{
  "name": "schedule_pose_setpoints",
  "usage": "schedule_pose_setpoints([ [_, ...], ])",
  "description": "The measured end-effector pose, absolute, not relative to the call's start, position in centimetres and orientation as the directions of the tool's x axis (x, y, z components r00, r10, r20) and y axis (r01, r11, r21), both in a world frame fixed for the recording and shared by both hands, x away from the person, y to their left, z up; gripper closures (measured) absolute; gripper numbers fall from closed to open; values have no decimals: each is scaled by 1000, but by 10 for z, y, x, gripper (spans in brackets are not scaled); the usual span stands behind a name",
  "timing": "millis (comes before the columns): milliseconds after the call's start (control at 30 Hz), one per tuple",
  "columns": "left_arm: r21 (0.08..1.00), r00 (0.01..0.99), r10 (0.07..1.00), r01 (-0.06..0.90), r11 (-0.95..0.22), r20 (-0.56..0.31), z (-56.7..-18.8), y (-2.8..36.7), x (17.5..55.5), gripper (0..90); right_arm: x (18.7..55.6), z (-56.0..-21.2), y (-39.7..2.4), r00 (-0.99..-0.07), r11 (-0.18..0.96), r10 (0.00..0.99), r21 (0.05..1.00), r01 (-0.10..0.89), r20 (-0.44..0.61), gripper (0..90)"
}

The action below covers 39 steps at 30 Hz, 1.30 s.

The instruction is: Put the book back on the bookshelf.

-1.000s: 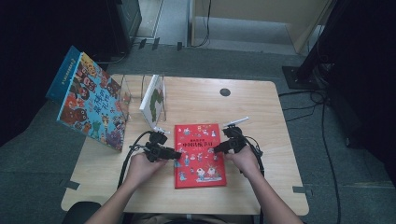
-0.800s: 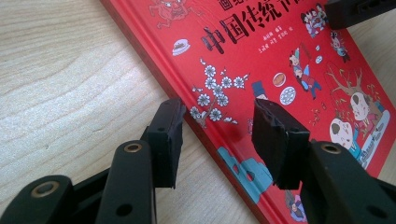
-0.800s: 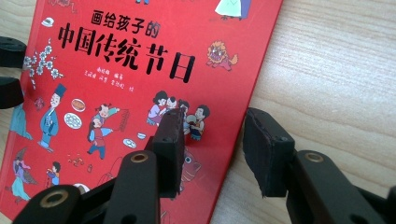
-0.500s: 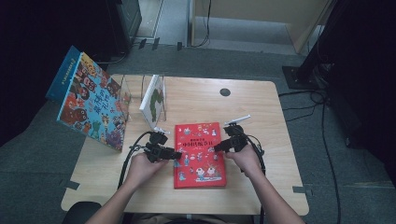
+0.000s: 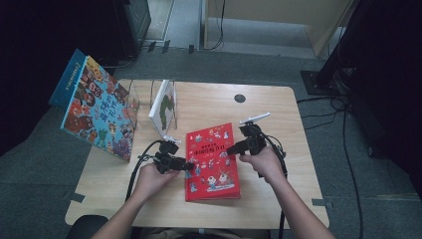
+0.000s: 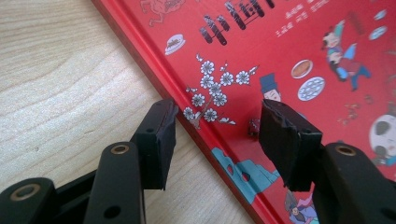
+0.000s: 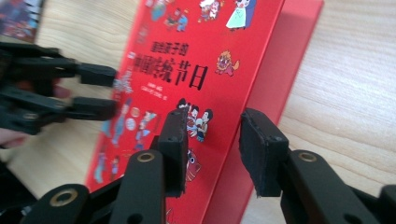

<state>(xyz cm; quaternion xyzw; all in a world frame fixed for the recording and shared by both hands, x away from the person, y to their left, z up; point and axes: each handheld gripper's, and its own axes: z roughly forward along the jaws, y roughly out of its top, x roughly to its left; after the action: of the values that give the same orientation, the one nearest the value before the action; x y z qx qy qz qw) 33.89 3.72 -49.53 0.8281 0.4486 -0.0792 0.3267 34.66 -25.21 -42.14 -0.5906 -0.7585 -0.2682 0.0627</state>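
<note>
Red picture book lies flat on the wooden bench, near the front edge, between the two hands. Cover writing is Chinese: in the right gripper view the big black title reads 中国传统节日, with a smaller black line above it too blurred to read. Small white print under the title can't be made out. In the left gripper view the title characters are cut off at the top edge. Cover art: plum blossoms, small cartoon figures, plates of food.

Left claw sits at the book's left edge, jaws have just been opening, now half wide; in the left gripper view one pad is over bare wood, the other over the cover, the book's edge runs between them, neither pad pressing on it. Right claw is over the book's right side, jaws half wide and have just been closing; in the right gripper view the cover's right edge looks lifted off a red page beneath, and it sits between the pads, contact can't be told.

Bright blue book with cartoon monsters leans at the bench's left edge, large Chinese lettering on it too small to read. White book with a green picture stands upright in a clear holder, its spine text not legible. Dark round hole near the far edge. Person's forearms are cut off at the bottom of the high view
</note>
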Motion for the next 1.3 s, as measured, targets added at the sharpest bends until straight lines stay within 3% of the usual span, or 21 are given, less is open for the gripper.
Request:
schedule_pose_setpoints([
  [233, 440, 550, 689, 824, -357, -472, -495, 44, 344, 414, 349, -392, -236, -297, 159, 829, 310, 937, 473, 644],
  [400, 460, 542, 701, 823, -333, -463, -489, 48, 344, 433, 351, -378, -218, -346, 203, 818, 332, 921, 461, 668],
  [733, 484, 535, 710, 820, -305, -458, -484, 61, 347, 426, 369, -386, -181, -363, 259, 821, 279, 925, 441, 782],
  [867, 496, 539, 709, 814, -301, -454, -483, 63, 347, 421, 374, -386, -175, -381, 286, 825, 272, 919, 417, 775],
  [1300, 503, 542, 711, 810, -300, -448, -484, 66, 348, 409, 389, -371, -160, -360, 316, 855, 175, 932, 373, 875],
])
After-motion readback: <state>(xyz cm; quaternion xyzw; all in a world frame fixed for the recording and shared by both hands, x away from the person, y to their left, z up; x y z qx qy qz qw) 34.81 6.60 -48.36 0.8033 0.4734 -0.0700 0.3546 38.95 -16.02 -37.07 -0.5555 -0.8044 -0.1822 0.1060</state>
